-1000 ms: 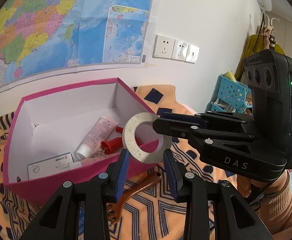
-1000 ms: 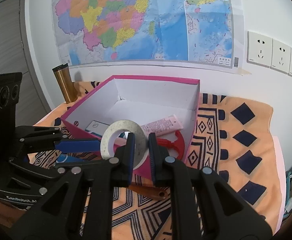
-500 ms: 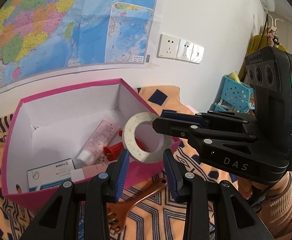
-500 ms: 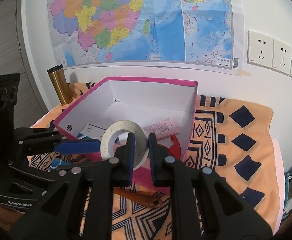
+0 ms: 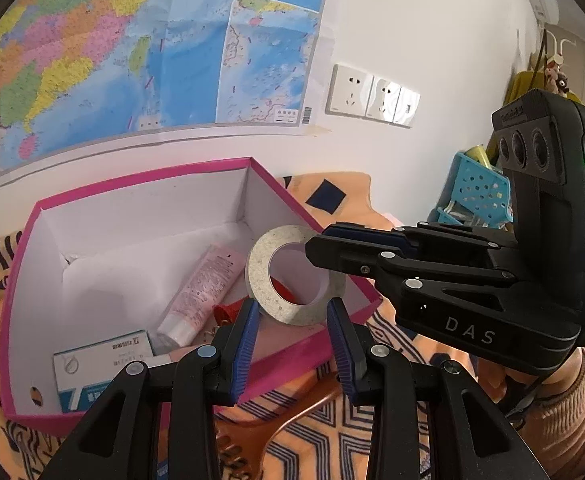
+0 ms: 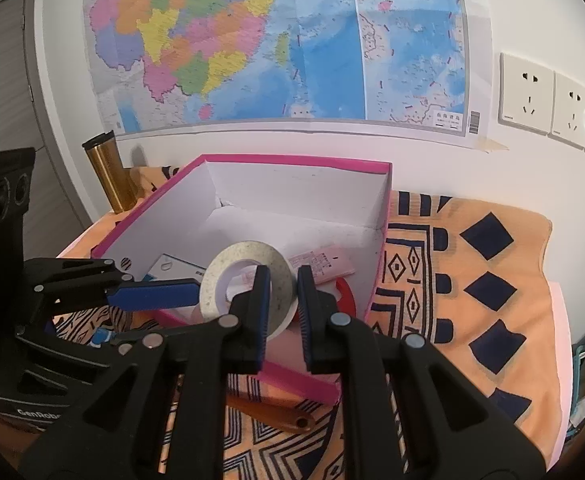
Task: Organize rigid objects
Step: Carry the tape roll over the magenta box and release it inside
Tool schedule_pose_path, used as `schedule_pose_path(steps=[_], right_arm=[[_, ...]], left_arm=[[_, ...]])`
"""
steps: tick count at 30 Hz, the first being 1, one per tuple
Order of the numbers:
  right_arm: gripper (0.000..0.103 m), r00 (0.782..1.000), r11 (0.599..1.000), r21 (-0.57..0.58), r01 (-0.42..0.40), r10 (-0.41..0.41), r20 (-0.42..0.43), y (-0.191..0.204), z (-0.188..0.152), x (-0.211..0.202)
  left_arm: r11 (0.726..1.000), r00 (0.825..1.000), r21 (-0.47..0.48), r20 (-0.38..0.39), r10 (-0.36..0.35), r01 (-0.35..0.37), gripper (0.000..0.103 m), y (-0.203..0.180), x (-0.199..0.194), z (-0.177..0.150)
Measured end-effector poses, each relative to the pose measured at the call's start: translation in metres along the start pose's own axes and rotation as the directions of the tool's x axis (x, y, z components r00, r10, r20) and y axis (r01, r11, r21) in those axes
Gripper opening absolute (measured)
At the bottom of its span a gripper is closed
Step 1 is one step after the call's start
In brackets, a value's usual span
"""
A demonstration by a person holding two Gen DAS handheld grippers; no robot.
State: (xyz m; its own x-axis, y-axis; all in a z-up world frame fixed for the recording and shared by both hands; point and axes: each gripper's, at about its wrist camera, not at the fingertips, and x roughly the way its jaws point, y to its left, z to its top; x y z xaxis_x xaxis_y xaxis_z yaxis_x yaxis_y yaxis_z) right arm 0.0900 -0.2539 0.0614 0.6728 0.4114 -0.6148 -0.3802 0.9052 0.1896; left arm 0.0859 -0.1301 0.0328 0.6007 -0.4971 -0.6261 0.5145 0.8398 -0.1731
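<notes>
A grey-white tape roll [image 5: 292, 276] hangs in the air over the near right corner of the pink box [image 5: 140, 178]. My right gripper [image 6: 283, 276] is shut on the tape roll [image 6: 248, 276], one finger through its hole; it shows from the side in the left wrist view [image 5: 324, 240]. My left gripper [image 5: 292, 312] is open just below the roll, fingers either side of it, not touching. The box [image 6: 292, 160] holds a pink tube [image 5: 200, 292], a red object [image 5: 228, 312] and a small white-blue carton [image 5: 100, 364].
A brown wooden back-scratcher [image 5: 276, 428] lies on the orange patterned cloth [image 6: 472, 280] in front of the box. A gold tumbler [image 6: 110, 172] stands at the back left. A blue perforated basket [image 5: 476, 196] is off the table's right. The wall with map is close behind.
Both grippers and the tape roll have risen and moved forward over the box's near corner. The right gripper still holds the roll; the left stays open beneath it.
</notes>
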Motion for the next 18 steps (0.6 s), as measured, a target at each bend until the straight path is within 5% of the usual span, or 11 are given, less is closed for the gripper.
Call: schedule_pose_path(steps=[18], right_arm=[[0.016, 0.999, 0.999, 0.034, 0.032, -0.031, -0.037, -0.015, 0.006, 0.028]], left_arm=[[1.000, 0.999, -0.027, -0.050, 0.009, -0.011, 0.035, 0.012, 0.031, 0.011]])
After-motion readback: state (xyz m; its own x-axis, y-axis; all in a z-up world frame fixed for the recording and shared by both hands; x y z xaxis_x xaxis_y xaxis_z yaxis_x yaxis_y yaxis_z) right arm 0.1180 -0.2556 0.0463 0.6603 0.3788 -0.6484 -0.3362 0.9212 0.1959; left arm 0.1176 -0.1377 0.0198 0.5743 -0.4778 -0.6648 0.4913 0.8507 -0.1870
